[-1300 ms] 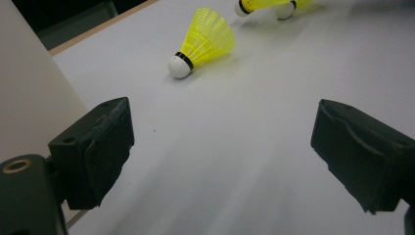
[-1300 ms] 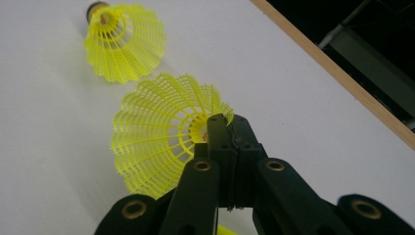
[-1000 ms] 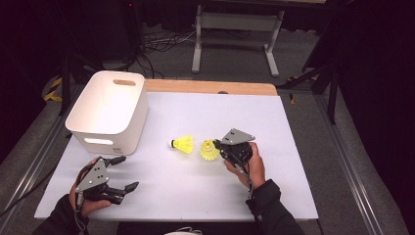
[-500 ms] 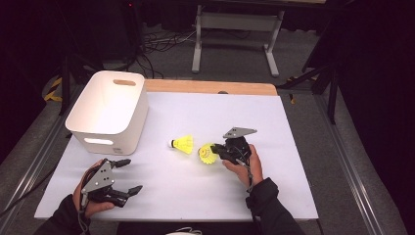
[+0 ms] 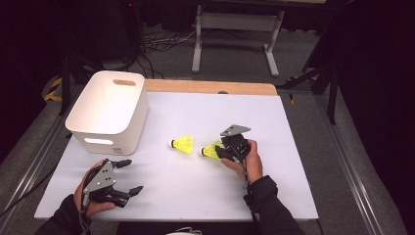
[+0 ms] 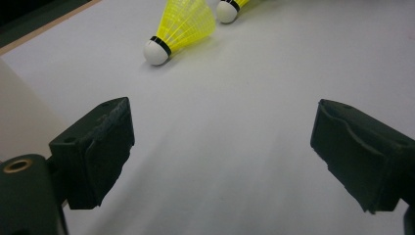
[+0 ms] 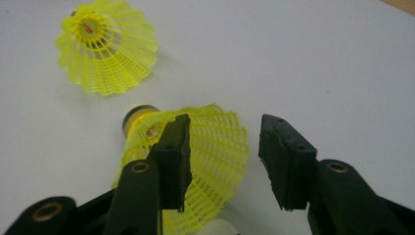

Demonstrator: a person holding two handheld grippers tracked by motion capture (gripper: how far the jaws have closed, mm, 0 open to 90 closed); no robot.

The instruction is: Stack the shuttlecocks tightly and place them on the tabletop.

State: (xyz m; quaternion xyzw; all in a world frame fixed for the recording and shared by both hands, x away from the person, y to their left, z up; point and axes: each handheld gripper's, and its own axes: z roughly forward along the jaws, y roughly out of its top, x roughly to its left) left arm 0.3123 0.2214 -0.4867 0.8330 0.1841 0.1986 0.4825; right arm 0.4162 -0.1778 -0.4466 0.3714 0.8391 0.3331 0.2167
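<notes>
Your right gripper [image 5: 219,152], jaws just opening, has a yellow shuttlecock [image 7: 205,161] loose between them near the tabletop's [image 5: 303,161] middle, a second shuttlecock [image 5: 182,144] just beside, while your left gripper [image 5: 128,175] gapes wide near the front-left corner.

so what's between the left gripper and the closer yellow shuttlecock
Nothing: in the left gripper view, bare white table runs from the open left gripper to the nearer shuttlecock. The high view shows the same.

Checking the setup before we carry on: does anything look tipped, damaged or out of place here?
Nothing looks damaged. Both yellow shuttlecocks lie on their sides on the table, outside the white bin. The right gripper stands open at one's skirt.
</notes>
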